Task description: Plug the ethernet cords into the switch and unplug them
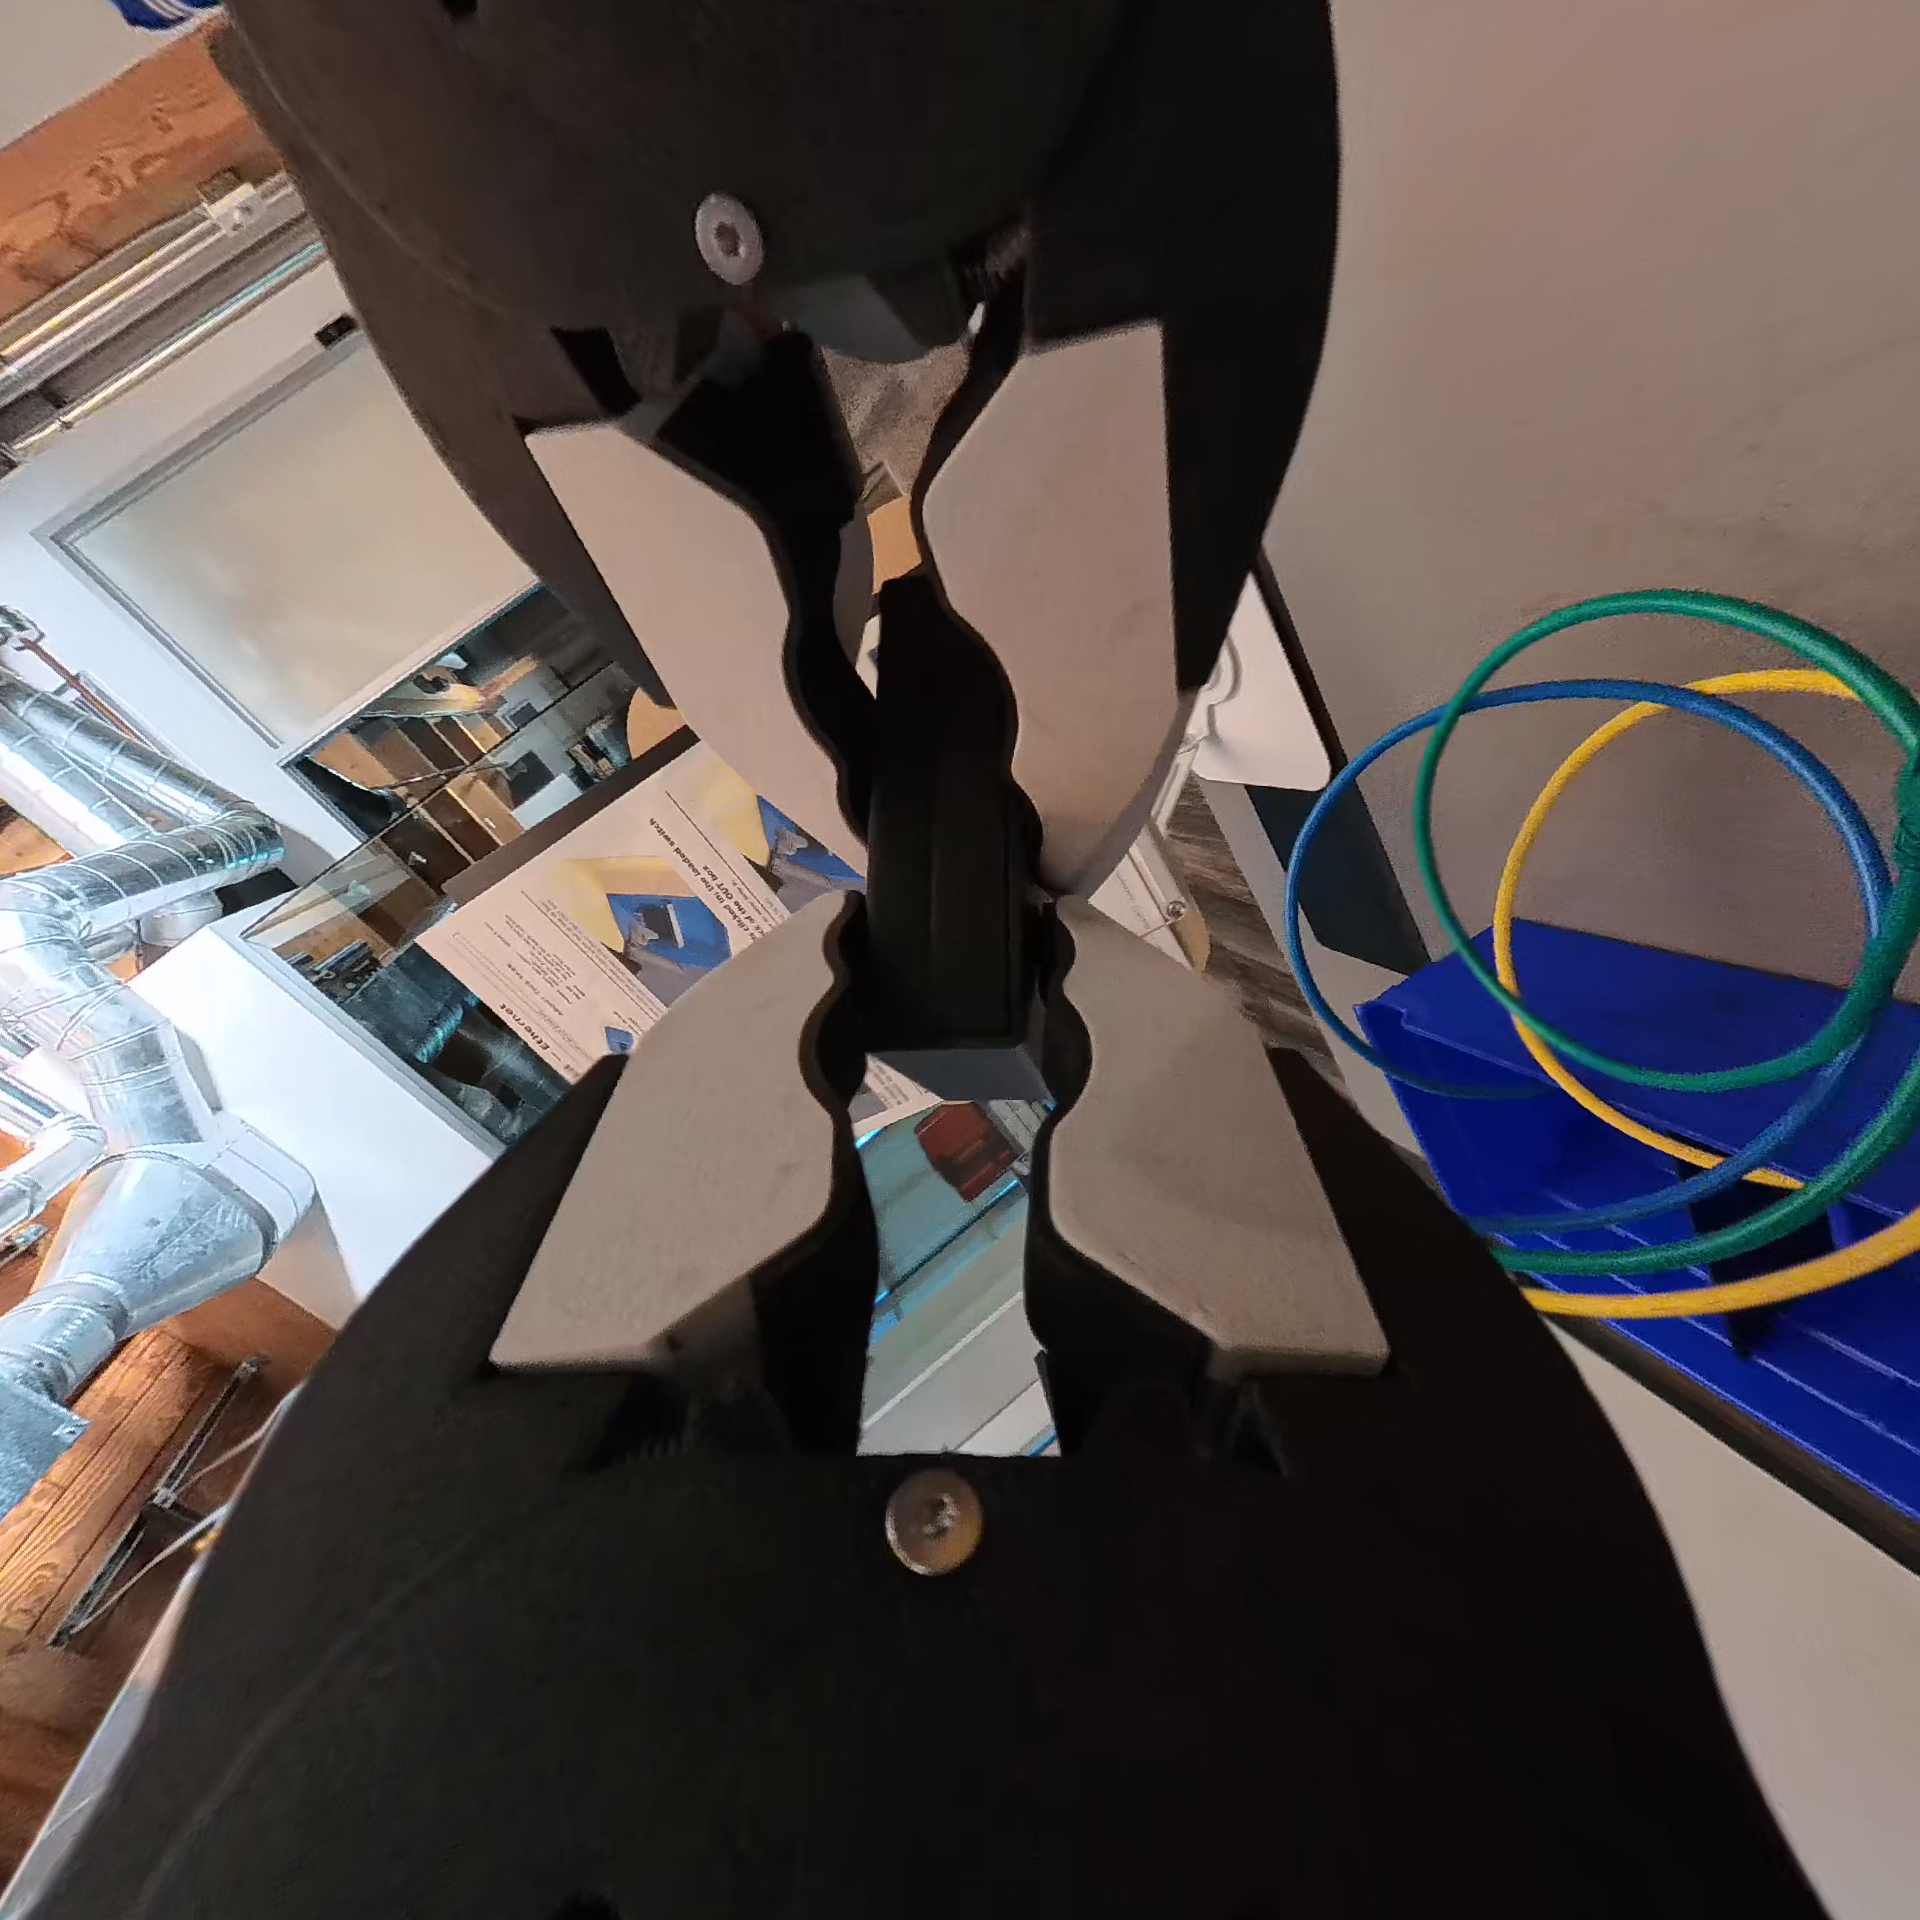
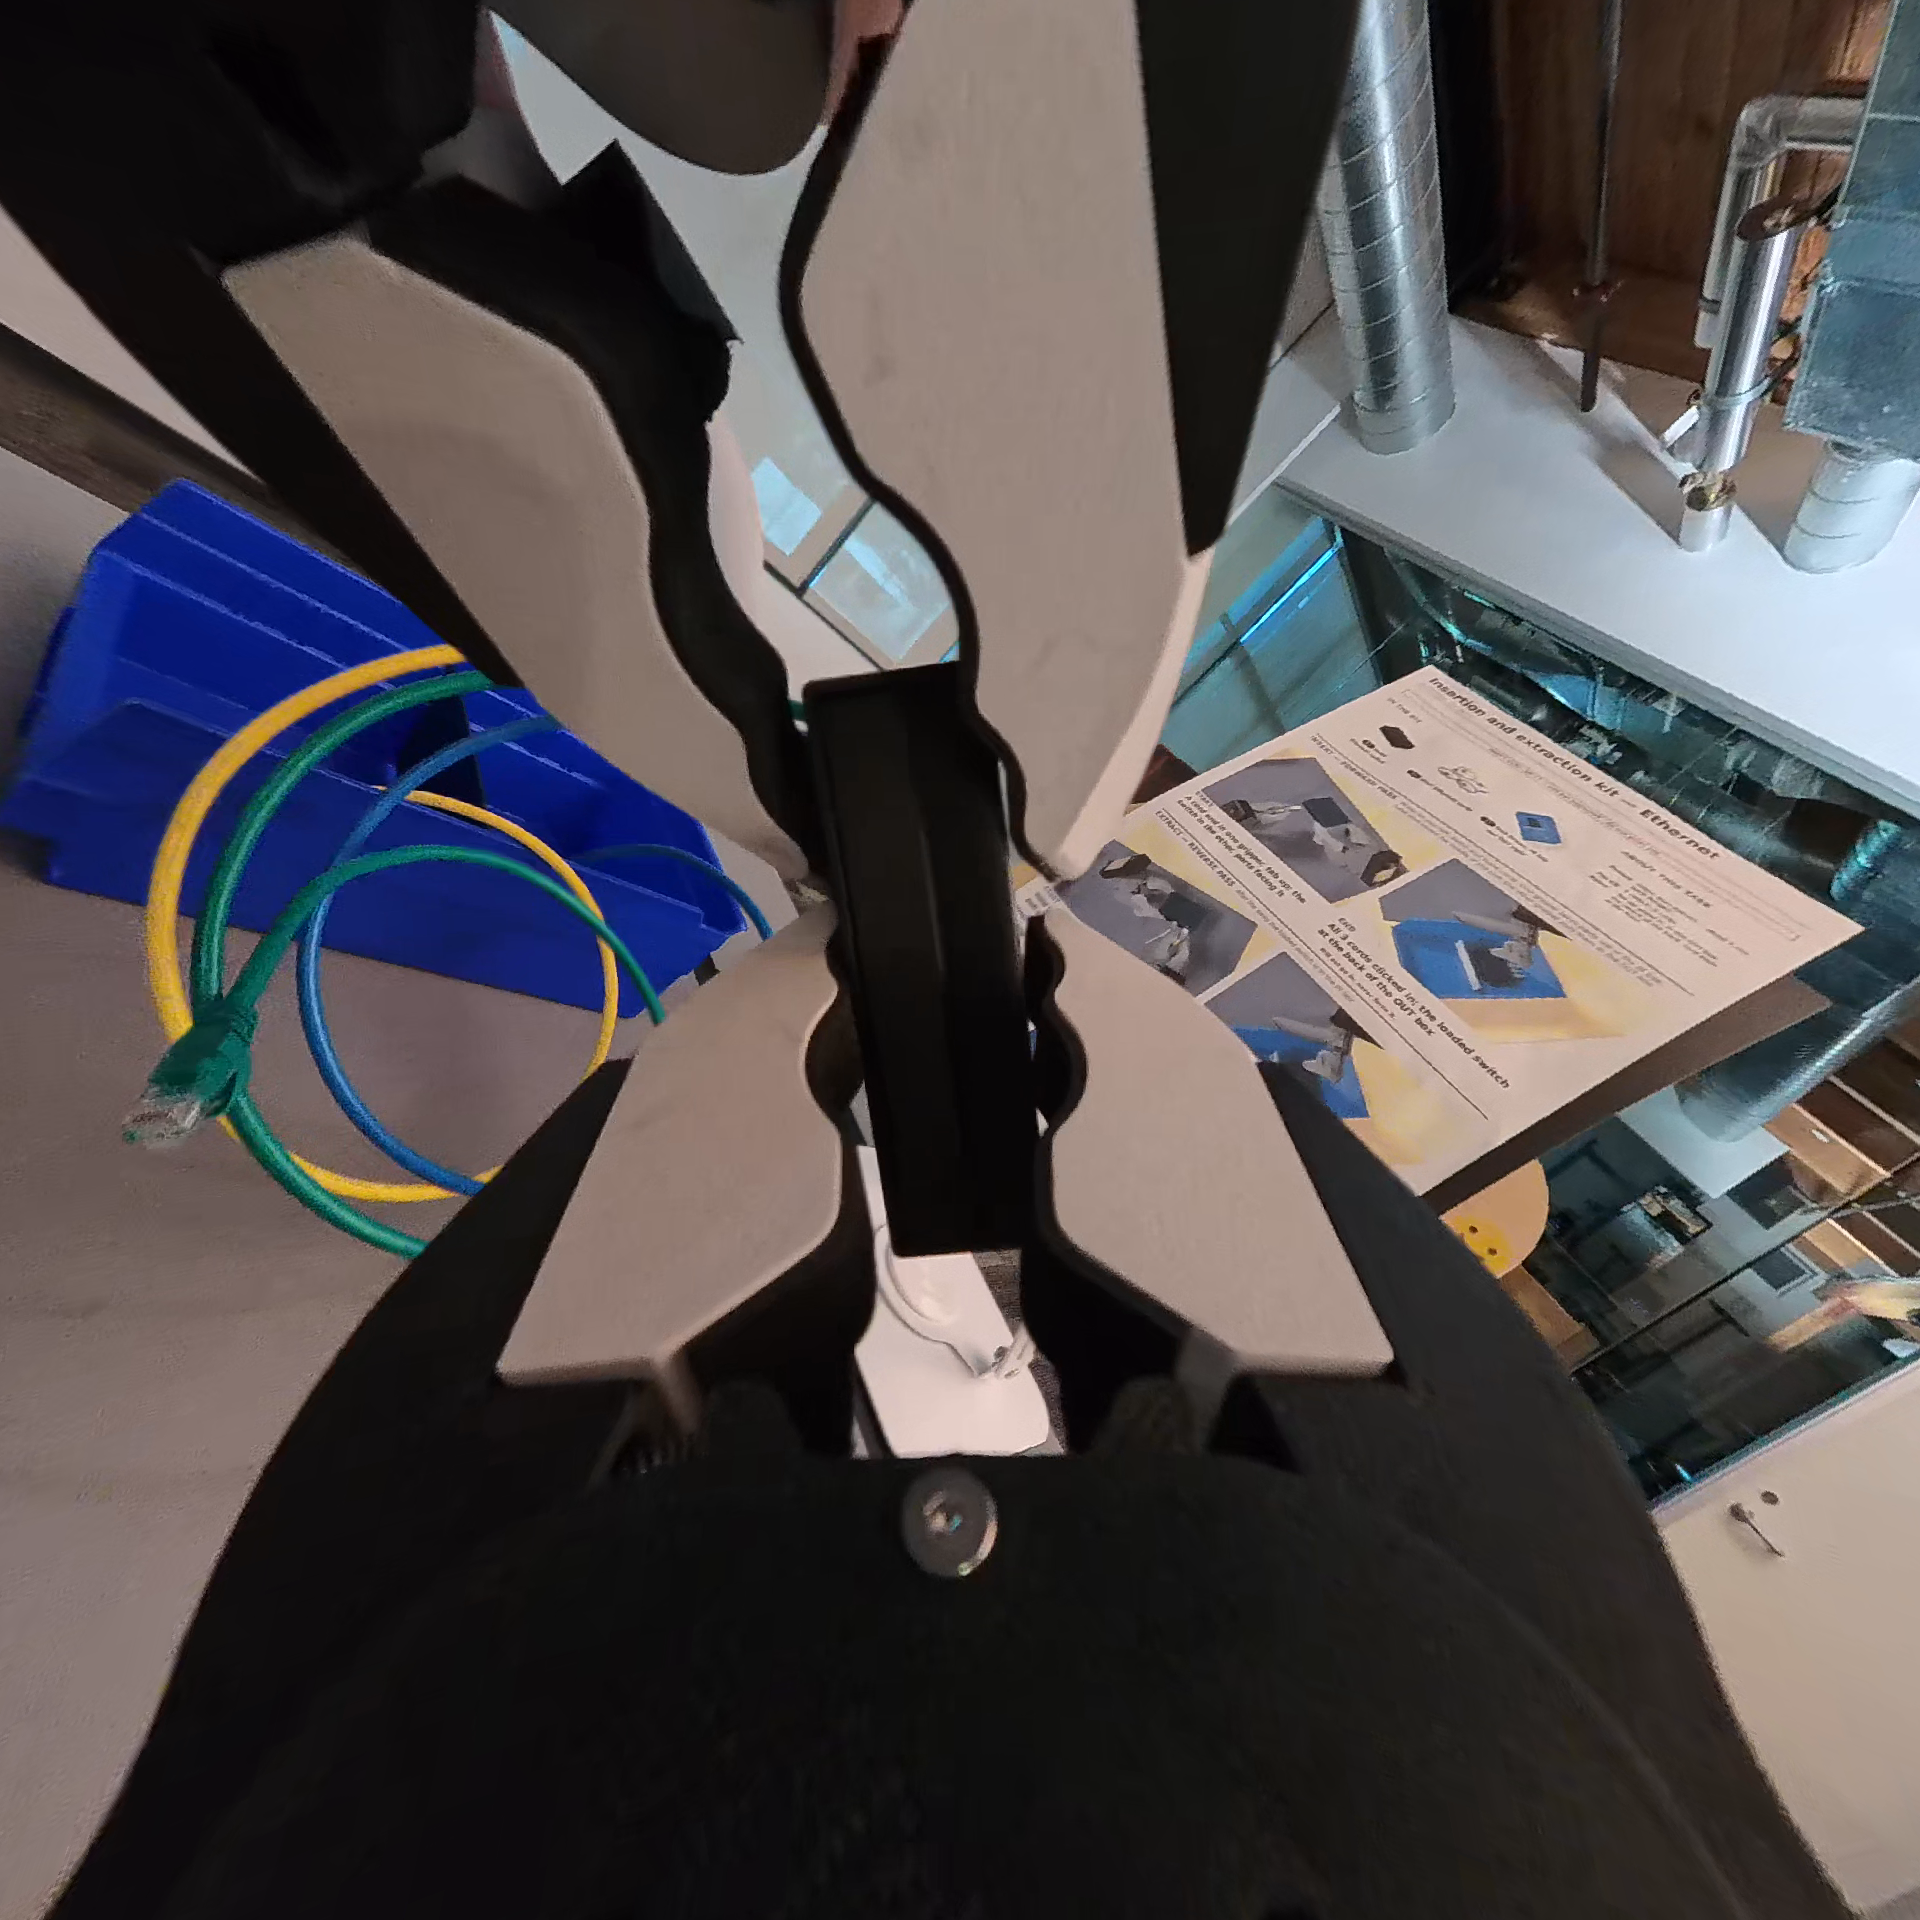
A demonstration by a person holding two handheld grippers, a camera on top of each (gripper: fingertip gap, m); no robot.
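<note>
A flat black switch is held edge-on in the air between both grippers, which face each other. My left gripper is shut on its near end, and my right gripper comes in from above. In the right wrist view my right gripper is shut on the switch, with the left gripper opposite. The green cord, yellow cord and blue cord lie looped by the blue bin. The green plug is free.
The blue bin with the cord loops sits at the right of the left wrist view. A printed instruction sheet lies on the table beyond the switch. Silver ducts and glass panes stand in the background. The tips of both grippers are at nearly the same place.
</note>
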